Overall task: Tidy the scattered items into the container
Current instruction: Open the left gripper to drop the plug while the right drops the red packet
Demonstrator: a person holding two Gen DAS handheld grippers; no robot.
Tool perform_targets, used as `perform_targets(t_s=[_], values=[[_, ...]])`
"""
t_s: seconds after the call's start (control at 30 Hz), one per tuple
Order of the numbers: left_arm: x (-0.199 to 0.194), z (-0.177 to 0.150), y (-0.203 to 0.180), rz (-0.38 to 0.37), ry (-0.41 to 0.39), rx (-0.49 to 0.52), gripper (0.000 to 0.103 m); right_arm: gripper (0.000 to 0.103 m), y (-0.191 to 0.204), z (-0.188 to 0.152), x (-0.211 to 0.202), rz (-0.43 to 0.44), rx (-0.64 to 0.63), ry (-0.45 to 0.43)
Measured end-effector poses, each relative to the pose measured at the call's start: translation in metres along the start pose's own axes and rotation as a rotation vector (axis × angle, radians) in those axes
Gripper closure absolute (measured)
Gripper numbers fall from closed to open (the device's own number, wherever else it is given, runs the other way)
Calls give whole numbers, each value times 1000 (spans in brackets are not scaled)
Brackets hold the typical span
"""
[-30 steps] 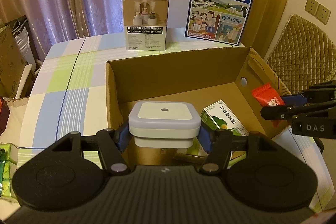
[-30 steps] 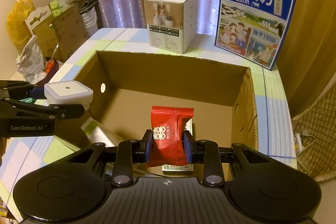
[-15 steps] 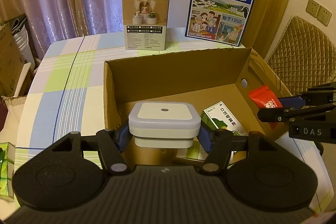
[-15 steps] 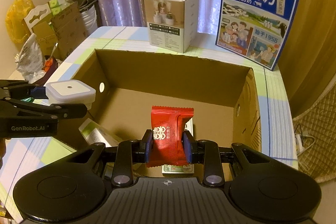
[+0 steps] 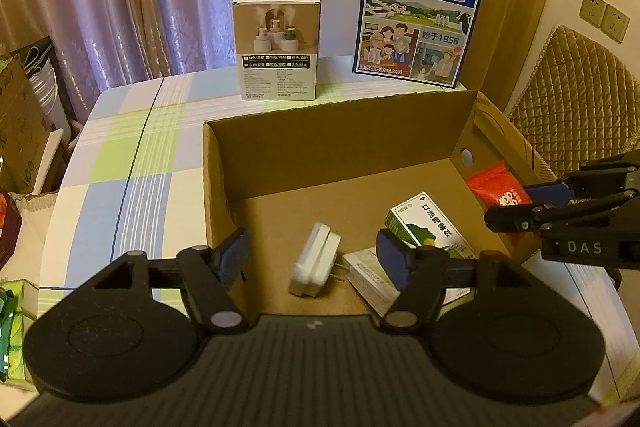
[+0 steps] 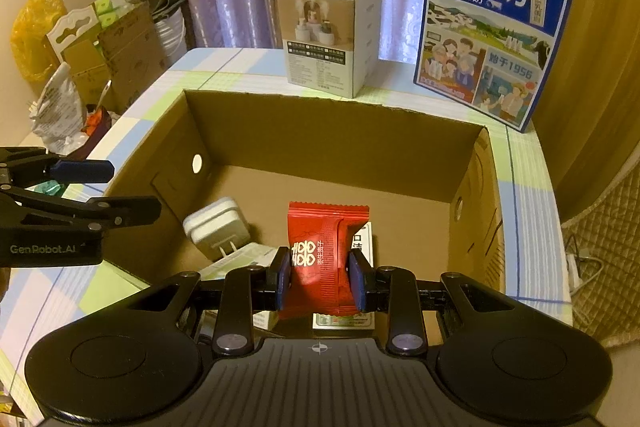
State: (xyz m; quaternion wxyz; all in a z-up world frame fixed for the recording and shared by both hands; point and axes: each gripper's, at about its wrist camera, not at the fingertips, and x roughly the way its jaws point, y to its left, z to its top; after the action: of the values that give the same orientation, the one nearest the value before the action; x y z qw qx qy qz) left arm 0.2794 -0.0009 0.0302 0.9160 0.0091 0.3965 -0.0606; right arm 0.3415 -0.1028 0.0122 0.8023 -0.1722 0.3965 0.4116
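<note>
An open cardboard box (image 5: 344, 131) (image 6: 332, 135) stands on the checked tablecloth. My left gripper (image 5: 314, 261) is open and empty above the box's near-left corner. The white plug-in night light (image 5: 316, 259) (image 6: 218, 227) lies on its side on the box floor, beside a green-and-white medicine box (image 5: 430, 223) and a flat white box (image 5: 370, 275). My right gripper (image 6: 320, 277) is shut on a red snack packet (image 6: 320, 247) (image 5: 498, 187) and holds it over the box's near-right side.
A white product carton (image 5: 278, 43) (image 6: 330, 35) and a blue milk carton (image 5: 420, 15) (image 6: 492, 31) stand behind the box. A green item (image 5: 10, 311) lies at the table's near-left edge. A quilted chair (image 5: 576, 91) is at the right. Bags and cardboard (image 6: 80, 55) stand to the left.
My left gripper has opened and let go of the white night light, which has dropped into the box and lies on its side. My right gripper still holds the red packet.
</note>
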Motion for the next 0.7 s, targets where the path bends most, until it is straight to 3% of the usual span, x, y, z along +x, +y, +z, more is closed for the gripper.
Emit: perform_targets(t_s=[0.2, 0.23, 0.27, 0.3, 0.7], values=[[-2, -2, 0, 0, -1, -2, 38, 72, -1, 2, -1, -3, 8, -20], [-3, -2, 0, 0, -2, -2, 38, 67, -2, 3, -1, -7, 17, -23], [-4, -3, 1, 1, -4, -2, 38, 52, -4, 3, -1, -10, 29, -26], [-6, -5, 1, 3, -5, -3, 38, 42, -6, 2, -2, -9, 37, -31], [-32, -24, -1, 32, -17, 9, 30, 39, -12, -20, -28, -12, 71, -46]])
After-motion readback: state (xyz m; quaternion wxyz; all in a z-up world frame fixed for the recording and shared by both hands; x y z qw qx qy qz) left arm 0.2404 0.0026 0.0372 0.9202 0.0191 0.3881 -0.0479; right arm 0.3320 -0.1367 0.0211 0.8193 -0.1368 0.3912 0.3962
